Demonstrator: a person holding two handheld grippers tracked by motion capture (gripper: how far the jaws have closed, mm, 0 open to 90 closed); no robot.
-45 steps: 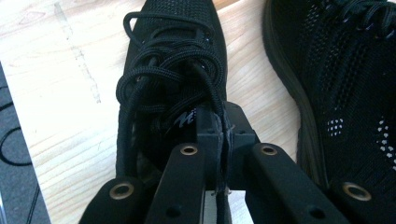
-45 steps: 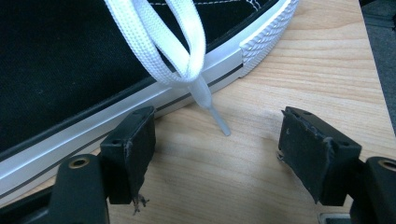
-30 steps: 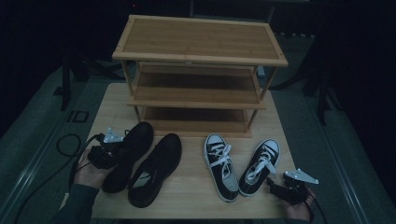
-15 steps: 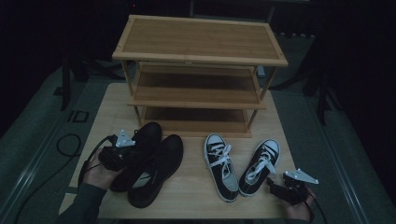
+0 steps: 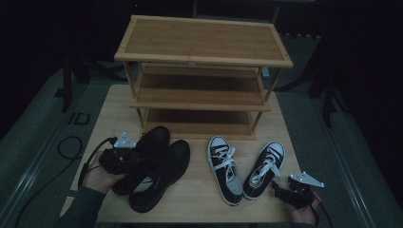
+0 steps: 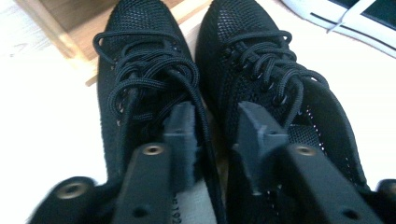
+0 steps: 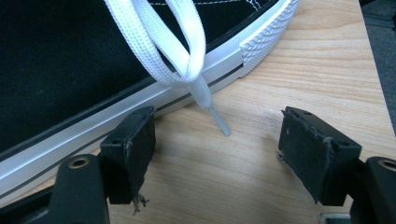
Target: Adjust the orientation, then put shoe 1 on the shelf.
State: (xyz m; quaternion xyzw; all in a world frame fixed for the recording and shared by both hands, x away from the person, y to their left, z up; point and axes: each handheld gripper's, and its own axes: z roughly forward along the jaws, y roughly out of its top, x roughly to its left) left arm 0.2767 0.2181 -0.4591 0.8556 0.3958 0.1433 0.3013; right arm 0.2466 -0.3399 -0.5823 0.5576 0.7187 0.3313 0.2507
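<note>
The tabletop (image 5: 199, 199) is viewed from above, facing forward and down. The black shoes (image 6: 154, 70) are seen close up along the left tool (image 6: 215, 135). The sneaker (image 7: 70, 70) is seen closer along the right tool (image 7: 217, 158). Both pairs are shared with the high view.

Left gripper (image 5: 124, 154) tips: hidden in the high view behind the collar of the left black shoe (image 5: 142, 156), so contact cannot be judged there.
Black shoes, heels: cut off by the bottom edge in the left gripper view; the left black shoe's insole label (image 6: 198, 205) is too blurred to read.
Right gripper (image 5: 280, 191) jaws: too dark and small in the high view to judge their gap.
Sneaker (image 7: 70, 60): cut off by the top and left edges of the right gripper view.
Shoe rack (image 5: 202, 66), lowest shelf: shadowed, perhaps bare.
Person: cut off below the forearms.
</note>
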